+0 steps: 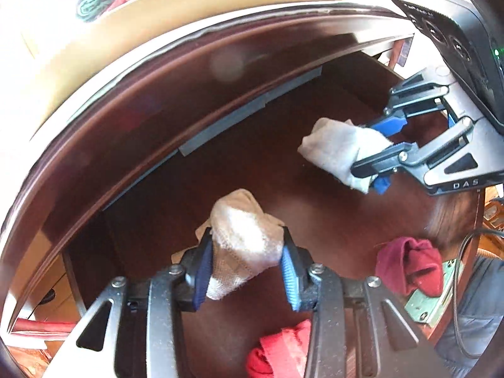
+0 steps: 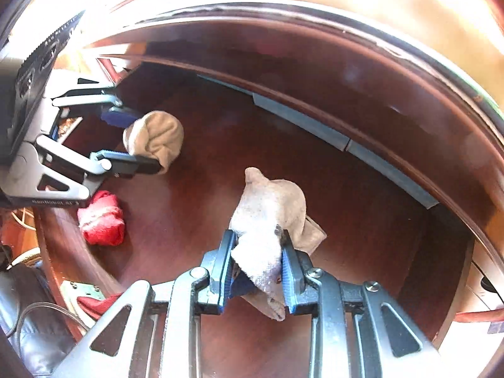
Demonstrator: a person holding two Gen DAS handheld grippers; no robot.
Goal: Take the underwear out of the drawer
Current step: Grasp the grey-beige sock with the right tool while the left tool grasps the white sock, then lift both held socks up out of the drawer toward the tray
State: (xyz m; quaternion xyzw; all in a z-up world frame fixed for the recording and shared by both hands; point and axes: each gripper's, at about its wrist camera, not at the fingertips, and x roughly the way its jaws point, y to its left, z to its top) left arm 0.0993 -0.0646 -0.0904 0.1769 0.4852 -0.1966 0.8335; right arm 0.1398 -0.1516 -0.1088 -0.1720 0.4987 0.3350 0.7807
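Each gripper already has its piece, so the coming move turns on what lies above and toward the person, not on any reach. The left gripper [image 1: 245,271] has its jaws drawn narrow on a bunched beige knit piece of underwear [image 1: 244,239], which sits squarely between the blue pads and stands up past the tips, its long axis running along the fingers. The right gripper [image 2: 256,271] is likewise clamped narrow on a second, paler beige bundle [image 2: 267,236], also rising past the tips, with a loose tail hanging toward the wrist. Both bundles appear clear of the dark reddish-brown wooden drawer floor [image 2: 346,220], though the lowest folds are hard to judge. The drawer's far wall [image 1: 141,116], with a grey strip along its foot, curves beyond both, and the way out is probably up and back over the near edge. The two grippers stand well apart, left and right, so neither bars the other. By count: two grippers, two beige pieces held, and apparently two red pieces left in the drawer, a bright red crumpled one [image 2: 102,219] near the left and a darker maroon one [image 1: 409,264] at the near right.
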